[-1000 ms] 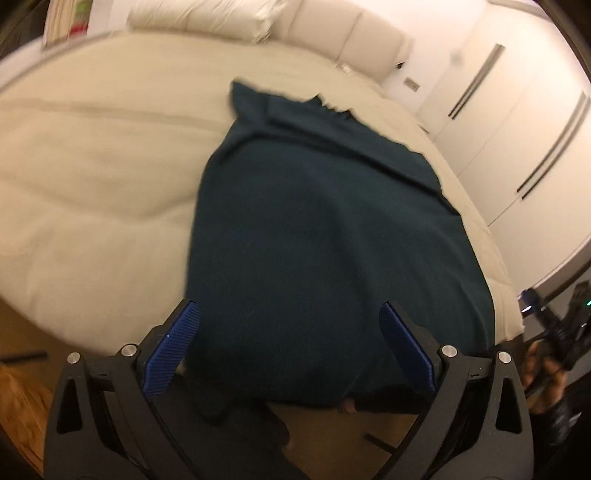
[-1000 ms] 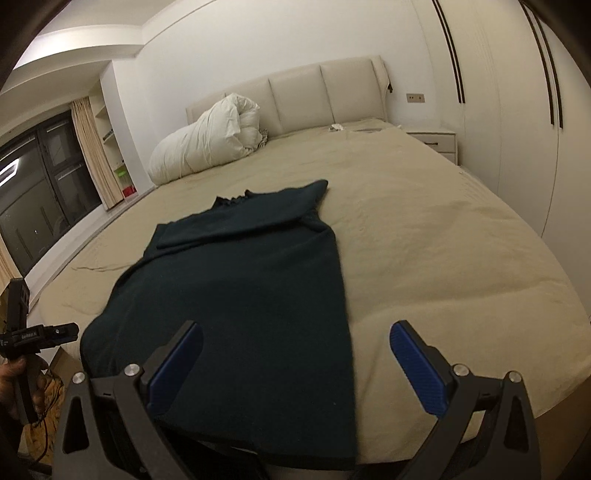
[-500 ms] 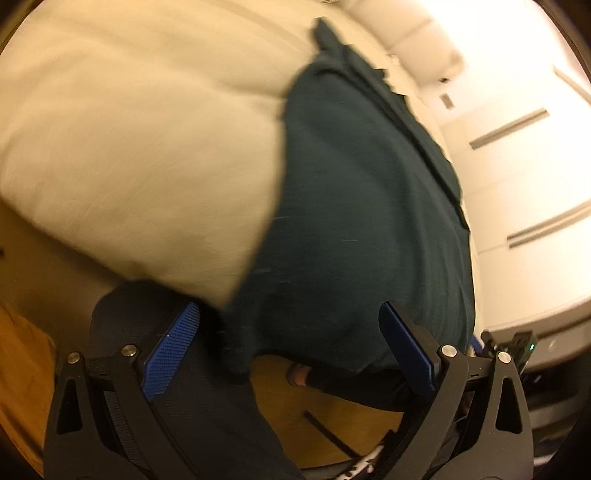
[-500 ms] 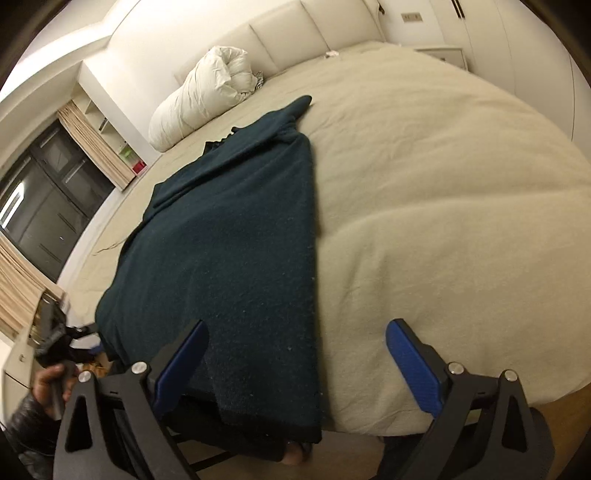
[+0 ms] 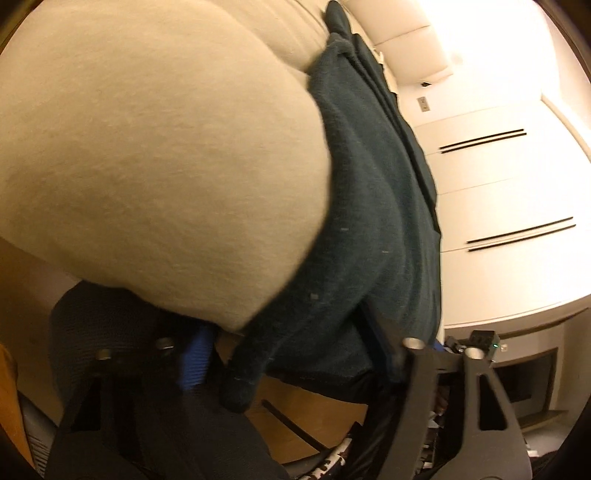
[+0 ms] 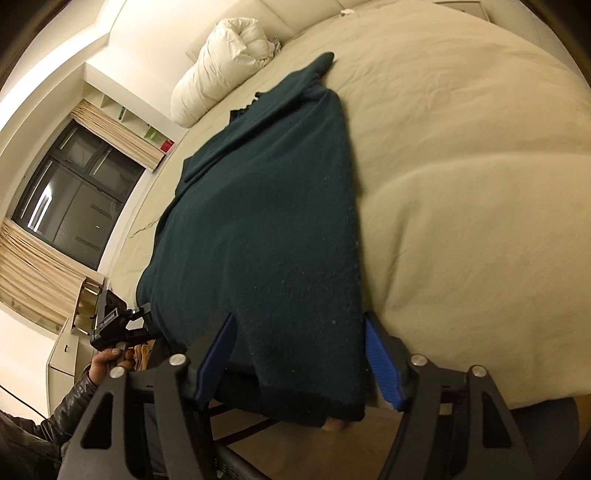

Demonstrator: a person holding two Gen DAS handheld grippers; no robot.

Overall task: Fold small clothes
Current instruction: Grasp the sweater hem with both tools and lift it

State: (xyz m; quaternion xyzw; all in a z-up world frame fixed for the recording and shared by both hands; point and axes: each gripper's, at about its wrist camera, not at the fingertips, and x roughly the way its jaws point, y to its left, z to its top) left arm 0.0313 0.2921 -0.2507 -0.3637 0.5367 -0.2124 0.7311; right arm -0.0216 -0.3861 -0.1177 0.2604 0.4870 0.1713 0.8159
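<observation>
Now | dark teal sweater [image 6: 273, 229] flat on beige bed [image 6: 480, 184], hem overhanging | left gripper [image 5: 288, 354], right gripper [image 6: 299, 365] both spread, straddling hem

garment: dark teal knit sweater [image 6: 266, 221] | state: spread flat, sleeves folded in across the top | pose: lengthwise, collar end toward 12 o'clock, black-banded hem at 6 o'clock | place: on the beige bed, hem draping over its near edge

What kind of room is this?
Most likely a bedroom: a big bed with a padded headboard, rolled white bedding near it, and a dark green garment spread out on top.
</observation>
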